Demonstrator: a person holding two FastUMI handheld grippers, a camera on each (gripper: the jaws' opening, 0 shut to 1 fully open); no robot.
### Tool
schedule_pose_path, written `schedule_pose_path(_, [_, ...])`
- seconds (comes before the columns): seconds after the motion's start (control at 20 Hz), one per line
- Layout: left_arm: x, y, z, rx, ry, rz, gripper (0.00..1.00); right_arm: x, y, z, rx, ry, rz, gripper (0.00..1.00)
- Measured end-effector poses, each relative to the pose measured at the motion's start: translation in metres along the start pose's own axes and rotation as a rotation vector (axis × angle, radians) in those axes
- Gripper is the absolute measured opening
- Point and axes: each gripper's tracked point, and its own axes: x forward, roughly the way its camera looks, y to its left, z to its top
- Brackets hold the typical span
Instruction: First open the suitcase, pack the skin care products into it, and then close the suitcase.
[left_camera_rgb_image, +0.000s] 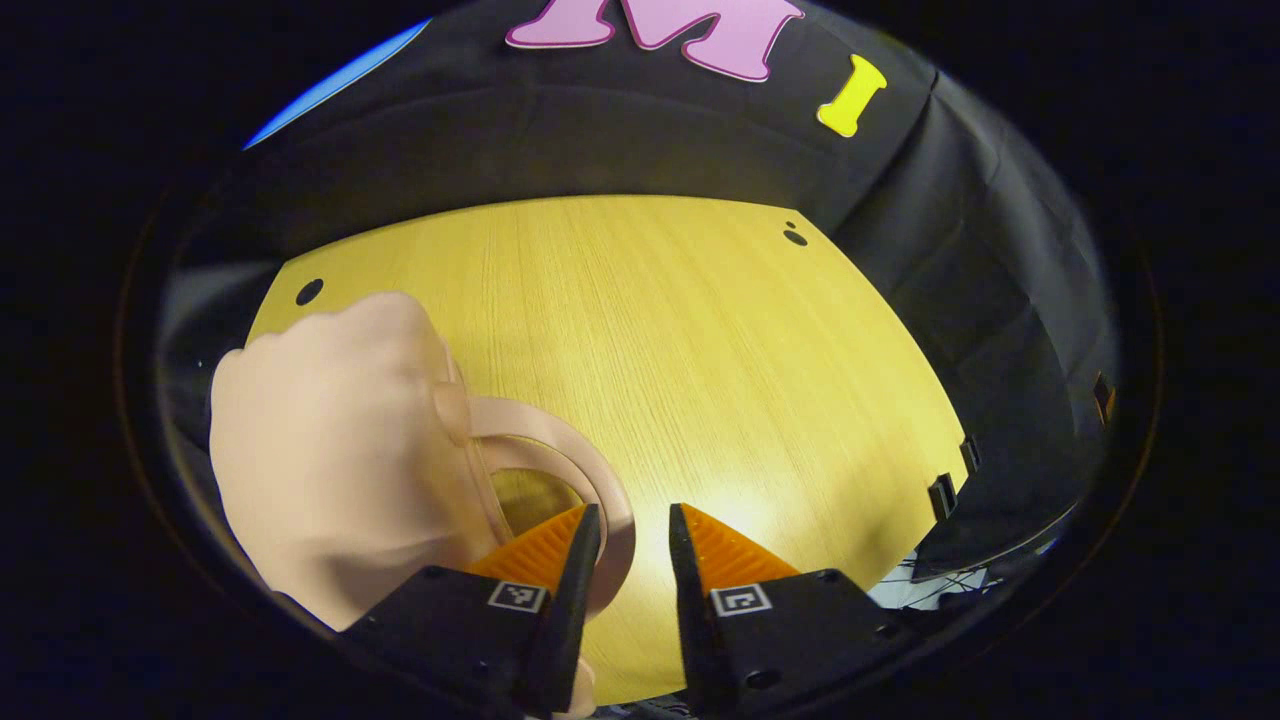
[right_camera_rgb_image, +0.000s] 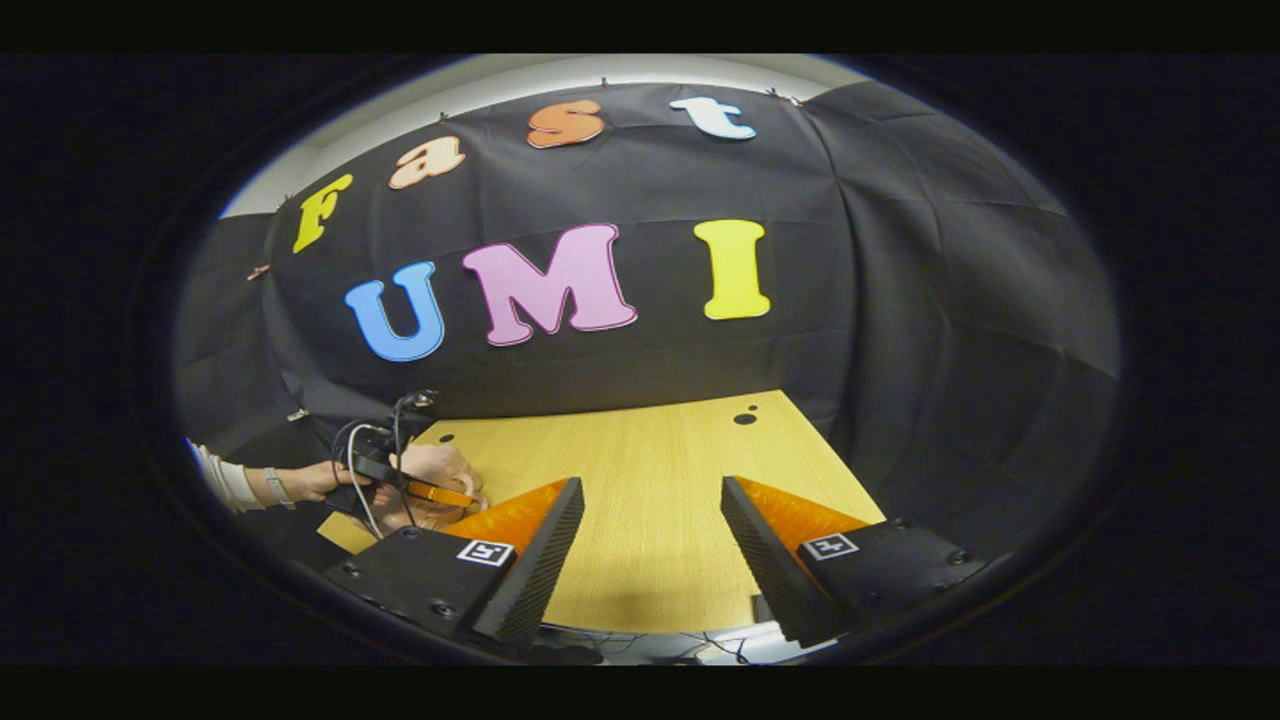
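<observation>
A pale pink, rounded suitcase (left_camera_rgb_image: 330, 450) stands on the wooden table (left_camera_rgb_image: 700, 330) at the left of the left gripper view. Its looped handle (left_camera_rgb_image: 600, 475) curves toward me. My left gripper (left_camera_rgb_image: 635, 510) sits at that handle with a narrow gap between its fingers. The loop's outer edge lies just inside the gap against one finger (left_camera_rgb_image: 585, 545), and bare table shows between it and the other finger. In the right gripper view, my right gripper (right_camera_rgb_image: 650, 485) stands wide open over the table (right_camera_rgb_image: 650, 450) with nothing between its fingers. Farther left there, a hand holds the left gripper (right_camera_rgb_image: 400, 480) at the suitcase (right_camera_rgb_image: 445, 465).
The black cloth wall (left_camera_rgb_image: 980, 300) drops behind the table's far edge and along its right side. Small dark holes (left_camera_rgb_image: 795, 237) mark the tabletop's far corners. Brackets (left_camera_rgb_image: 942, 495) stick out at the right edge. Cables (right_camera_rgb_image: 650, 640) hang below the near edge.
</observation>
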Motion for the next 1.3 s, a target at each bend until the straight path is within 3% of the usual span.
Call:
schedule_pose_path(0.05, [-0.009,-0.003,0.005,0.017,-0.037,0.014,0.55,0.003,0.003,0.002,-0.007,-0.003,0.014,0.88])
schedule_pose_path(0.1, [-0.02,-0.01,0.011,0.036,-0.077,0.024,0.75,0.007,0.006,0.005,-0.012,-0.007,0.031,0.88])
schedule_pose_path(0.2, [-0.044,-0.026,0.024,0.07,-0.159,0.058,0.88,0.013,0.011,0.011,-0.025,-0.017,0.064,0.89])
schedule_pose_path(0.3, [-0.074,-0.058,0.04,0.073,-0.242,0.064,0.95,0.019,0.015,0.023,-0.045,-0.033,0.094,0.88])
schedule_pose_path(0.45, [-0.12,-0.111,0.073,0.085,-0.407,0.055,0.95,0.026,0.015,0.044,-0.06,-0.056,0.13,0.89])
schedule_pose_path(0.6, [-0.164,-0.145,0.094,0.112,-0.573,0.106,0.96,0.033,0.014,0.072,-0.072,-0.09,0.159,0.88])
schedule_pose_path(0.75, [-0.196,-0.175,0.11,0.07,-0.687,0.155,0.96,0.038,0.01,0.101,-0.12,-0.152,0.176,0.88])
schedule_pose_path(0.85, [-0.21,-0.188,0.112,0.06,-0.757,0.184,0.96,0.039,0.008,0.117,-0.159,-0.185,0.189,0.88])
schedule_pose_path(1.1, [-0.256,-0.202,0.129,0.096,-0.912,0.353,0.95,0.043,0.009,0.142,-0.207,-0.237,0.221,0.88])
schedule_pose_path(1.3, [-0.287,-0.205,0.135,0.057,-1.001,0.385,0.95,0.042,0.014,0.155,-0.206,-0.305,0.199,0.88])
